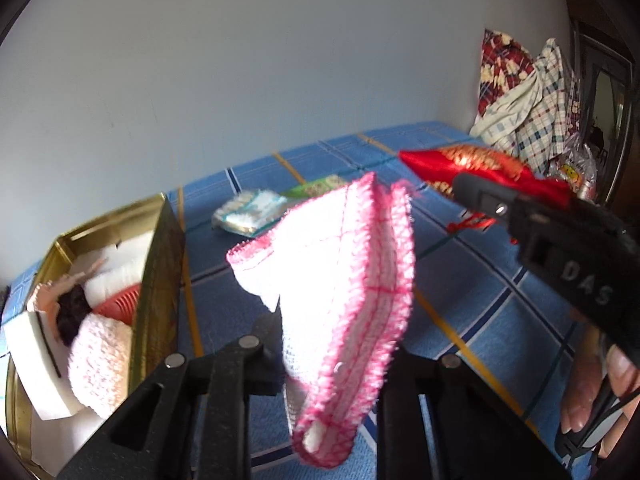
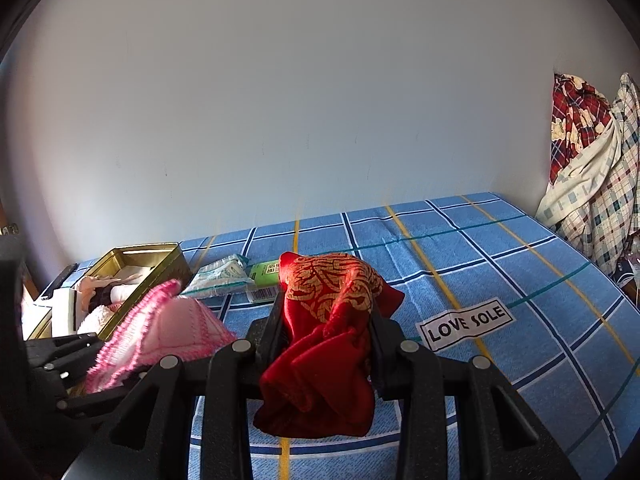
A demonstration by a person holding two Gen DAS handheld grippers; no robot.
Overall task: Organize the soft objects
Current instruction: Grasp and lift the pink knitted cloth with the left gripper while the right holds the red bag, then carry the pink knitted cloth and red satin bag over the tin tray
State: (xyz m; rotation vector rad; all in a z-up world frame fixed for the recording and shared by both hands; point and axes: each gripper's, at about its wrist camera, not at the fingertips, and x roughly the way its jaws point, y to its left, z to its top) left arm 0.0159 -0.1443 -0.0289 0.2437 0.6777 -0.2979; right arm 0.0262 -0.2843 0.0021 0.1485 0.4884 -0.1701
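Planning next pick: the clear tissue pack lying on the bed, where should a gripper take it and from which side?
Grip the tissue pack across its short width, coming from above. It lies flat on the blue bedsheet, touching a green packet on one side, so a low side approach looks awkward.

A pink-and-white knitted cloth [image 1: 340,280] with a crimson edge hangs folded and limp above the blue checked bed [image 1: 460,280], pinched at its lower part. To its right a red satin pouch [image 2: 324,344] with gold pattern is held up, crumpled. At far left an open gold tin [image 1: 158,280] lies on the bed, holding fluffy pink and white soft pieces.
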